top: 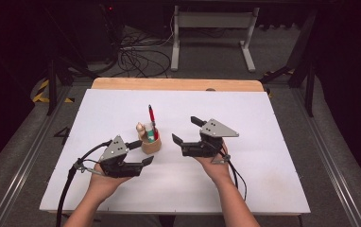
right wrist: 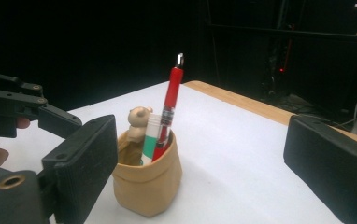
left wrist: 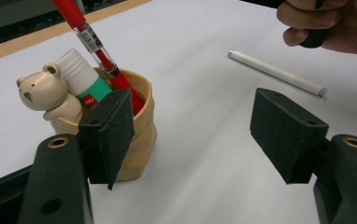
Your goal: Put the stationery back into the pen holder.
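Where bear-trimmed tan holder (right wrist: 146,189) stands: red pen (right wrist: 168,109), probably glue stick (right wrist: 149,135).

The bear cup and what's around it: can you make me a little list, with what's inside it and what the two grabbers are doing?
cup: tan bear cup, upright on the white table
inside: red pen and a glue stick, both leaning
on the table: white stick, lying apart from the cup
left gripper: open, one jaw beside the cup
right gripper: open, holding nothing
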Demonstrator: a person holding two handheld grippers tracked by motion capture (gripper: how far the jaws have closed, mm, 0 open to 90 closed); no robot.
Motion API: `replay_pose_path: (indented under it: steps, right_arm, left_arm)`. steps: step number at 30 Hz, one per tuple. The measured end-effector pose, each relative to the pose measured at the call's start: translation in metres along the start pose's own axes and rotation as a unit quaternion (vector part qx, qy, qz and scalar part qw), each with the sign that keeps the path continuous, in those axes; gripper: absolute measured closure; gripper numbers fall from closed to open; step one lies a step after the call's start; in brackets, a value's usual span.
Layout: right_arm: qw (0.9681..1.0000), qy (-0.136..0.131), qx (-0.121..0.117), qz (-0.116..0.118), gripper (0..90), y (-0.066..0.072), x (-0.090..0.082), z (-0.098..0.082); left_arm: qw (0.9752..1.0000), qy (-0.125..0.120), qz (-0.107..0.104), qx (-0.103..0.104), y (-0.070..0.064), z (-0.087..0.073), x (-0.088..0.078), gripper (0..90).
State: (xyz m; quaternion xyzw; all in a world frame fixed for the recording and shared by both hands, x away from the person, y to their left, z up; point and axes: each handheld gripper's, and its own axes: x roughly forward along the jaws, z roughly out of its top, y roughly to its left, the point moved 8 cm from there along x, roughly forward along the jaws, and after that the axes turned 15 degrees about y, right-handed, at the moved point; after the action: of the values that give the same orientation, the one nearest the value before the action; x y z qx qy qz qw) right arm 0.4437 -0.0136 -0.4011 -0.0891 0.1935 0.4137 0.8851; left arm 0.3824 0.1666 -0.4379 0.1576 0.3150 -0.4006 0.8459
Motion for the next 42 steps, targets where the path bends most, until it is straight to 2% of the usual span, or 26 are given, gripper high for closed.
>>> replay_pose_path:
  steps: [11, 18, 22, 29, 36, 42]
  right_arm:
    - [0.9989, 0.011, 0.021, -0.042, 8.8, -0.019, -0.023, -0.01]
    - [0.9959, 0.02, 0.037, -0.08, 9.2, -0.036, -0.037, -0.018]
    - [0.9917, 0.036, 0.054, -0.111, 12.0, -0.046, -0.041, -0.026]
    - [0.9841, 0.06, 0.073, -0.15, 18.1, -0.057, -0.047, -0.039]
    - [0.978, 0.075, 0.087, -0.174, 24.7, -0.061, -0.048, -0.047]
    - [0.9704, 0.094, 0.102, -0.198, 32.0, -0.064, -0.049, -0.057]
  left_arm:
    - [1.0, 0.003, 0.002, 0.001, 0.0, 0.0, -0.002, 26.4]
    - [1.0, -0.002, 0.005, -0.002, 0.002, 0.0, -0.007, 23.3]
    - [1.0, -0.004, 0.006, -0.003, 0.004, 0.0, -0.009, 22.1]
    - [0.9999, -0.004, 0.008, -0.006, 0.005, -0.001, -0.011, 19.4]
    - [0.9999, -0.005, 0.011, -0.008, 0.005, -0.001, -0.012, 17.4]
    - [0.9999, -0.006, 0.011, -0.01, 0.006, -0.001, -0.013, 16.9]
